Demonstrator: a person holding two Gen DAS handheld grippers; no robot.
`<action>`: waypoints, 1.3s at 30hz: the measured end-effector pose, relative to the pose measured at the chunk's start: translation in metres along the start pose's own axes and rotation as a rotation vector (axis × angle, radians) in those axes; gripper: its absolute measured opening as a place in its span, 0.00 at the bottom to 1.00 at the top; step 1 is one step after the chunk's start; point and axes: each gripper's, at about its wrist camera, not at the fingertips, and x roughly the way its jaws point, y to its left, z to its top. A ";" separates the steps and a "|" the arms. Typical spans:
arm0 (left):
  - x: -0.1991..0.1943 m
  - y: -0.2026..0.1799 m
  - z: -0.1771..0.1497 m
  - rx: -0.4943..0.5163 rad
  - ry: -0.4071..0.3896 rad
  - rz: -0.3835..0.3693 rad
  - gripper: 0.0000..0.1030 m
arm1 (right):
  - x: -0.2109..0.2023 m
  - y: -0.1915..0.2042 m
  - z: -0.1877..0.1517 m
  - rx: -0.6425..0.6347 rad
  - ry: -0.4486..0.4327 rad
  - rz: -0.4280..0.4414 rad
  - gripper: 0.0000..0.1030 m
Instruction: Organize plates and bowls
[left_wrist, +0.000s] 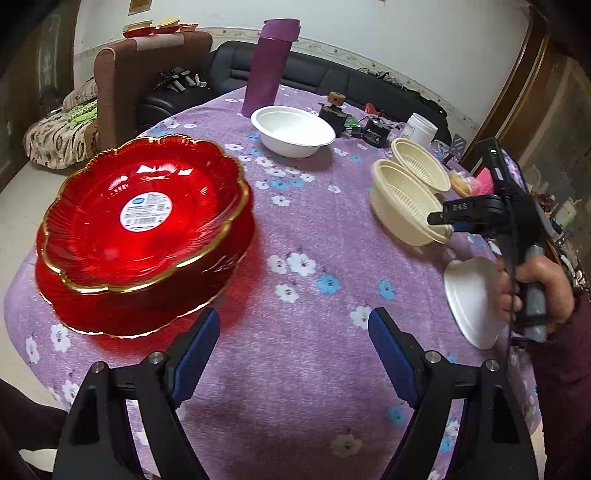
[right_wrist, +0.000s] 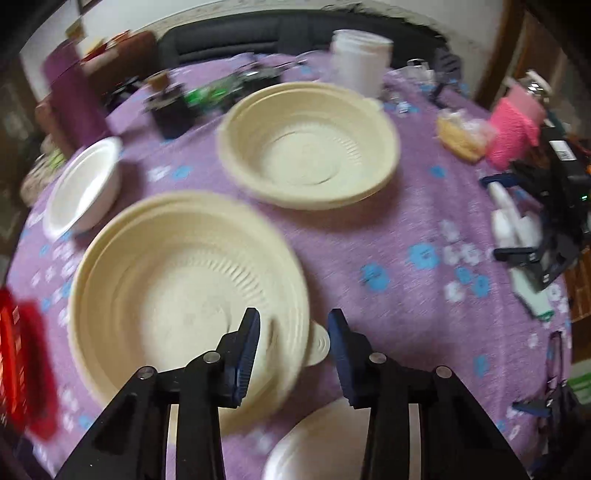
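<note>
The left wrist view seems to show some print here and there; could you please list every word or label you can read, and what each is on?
"D&S", roughly: white letters on the right tool; uncertain.
Round white sticker on the top red plate: print too small to read.
Embossed text inside the near cream bowl: illegible.
Black box: blurred.

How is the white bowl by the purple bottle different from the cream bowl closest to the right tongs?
The white bowl is plain white and smooth; the cream bowl is yellowish with ribbed walls. The white bowl stands free on the cloth near the purple bottle; the cream bowl has the right tongs straddling its rim. The cream bowl has a small tab; the white bowl shows none. Both sit upright and empty.
</note>
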 end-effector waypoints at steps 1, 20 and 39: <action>0.000 0.001 0.001 0.002 0.003 0.006 0.80 | -0.001 0.004 -0.005 -0.012 0.015 0.031 0.40; 0.042 -0.076 0.089 0.094 0.031 0.040 0.80 | -0.035 -0.024 -0.031 0.115 -0.097 0.222 0.67; 0.157 -0.080 0.107 -0.002 0.294 0.051 0.38 | 0.001 0.003 -0.027 0.092 -0.039 0.271 0.26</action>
